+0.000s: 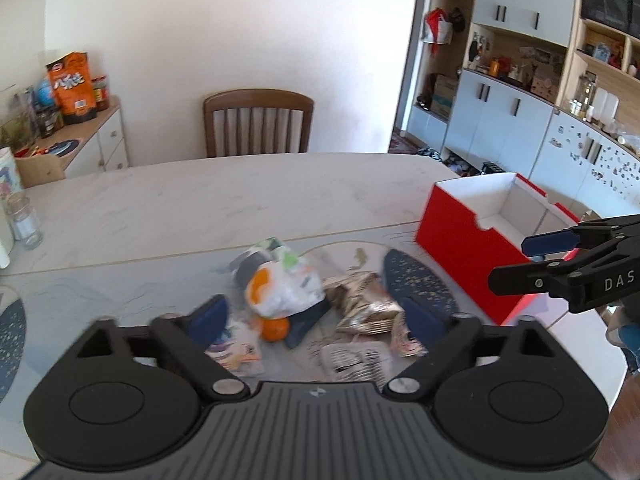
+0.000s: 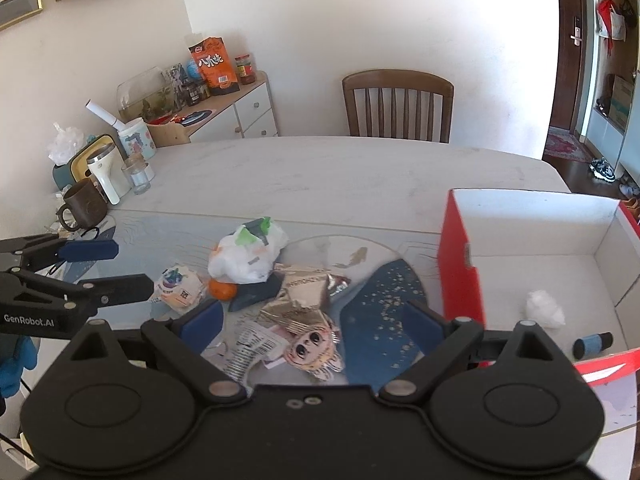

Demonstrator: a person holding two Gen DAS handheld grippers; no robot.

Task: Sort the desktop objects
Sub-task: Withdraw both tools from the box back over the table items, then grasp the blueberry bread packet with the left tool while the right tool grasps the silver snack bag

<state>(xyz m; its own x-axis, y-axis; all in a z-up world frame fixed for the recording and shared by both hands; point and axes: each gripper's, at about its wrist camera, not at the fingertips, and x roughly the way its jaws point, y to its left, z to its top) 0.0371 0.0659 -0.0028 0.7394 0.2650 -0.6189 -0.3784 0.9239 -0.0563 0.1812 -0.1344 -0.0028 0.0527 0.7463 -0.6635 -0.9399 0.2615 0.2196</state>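
"GenRobot.AI" is printed on the left gripper and "DAS" on the right gripper; both hang over the table with jaws spread wide and nothing between them. The clutter lies in one heap on the blue-patterned mat: a white plastic bag over an orange, a crumpled silver wrapper with print too creased to read, a barcoded receipt. The red box just beside it holds a white wad and a small dark bottle. An orange snack bag stands on the sideboard
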